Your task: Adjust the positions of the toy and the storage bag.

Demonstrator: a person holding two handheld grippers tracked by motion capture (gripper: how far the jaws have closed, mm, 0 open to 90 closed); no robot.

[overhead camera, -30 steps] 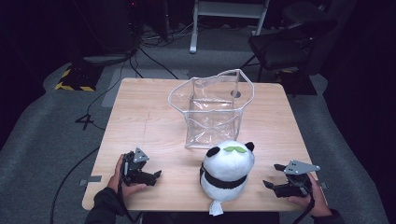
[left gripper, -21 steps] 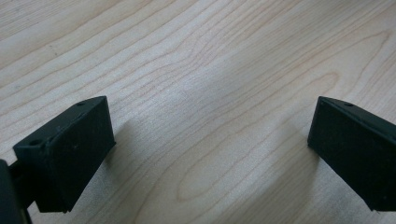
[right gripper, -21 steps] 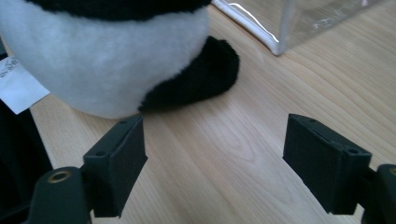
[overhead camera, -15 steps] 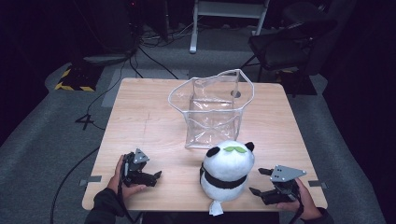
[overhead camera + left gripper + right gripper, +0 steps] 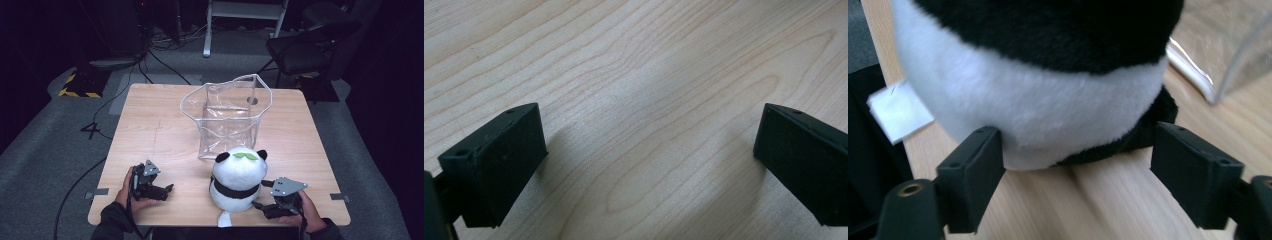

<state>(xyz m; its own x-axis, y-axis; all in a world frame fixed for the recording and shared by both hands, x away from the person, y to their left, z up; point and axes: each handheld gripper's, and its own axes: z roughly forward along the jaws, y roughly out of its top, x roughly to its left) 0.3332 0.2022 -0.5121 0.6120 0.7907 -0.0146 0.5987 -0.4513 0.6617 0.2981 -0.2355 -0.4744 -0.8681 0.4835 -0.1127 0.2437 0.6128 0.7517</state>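
High view: the stuffed panda (image 5: 239,180) sits upright near the front edge of the wooden table (image 5: 150,125), just in front of a clear plastic bag (image 5: 227,115) that stands open at mid-table. The right gripper (image 5: 260,206) lies low at the panda's right side, held by a hand (image 5: 305,212). Right gripper view shows its jaws spread wide around the toy's lower body; one jaw seems to touch the white fur, though the close angle makes contact hard to judge, while the other stands apart. A white tag (image 5: 898,112) lies by the toy. The left gripper (image 5: 167,189) rests on bare wood well left of the panda, jaws wide apart with nothing between them.
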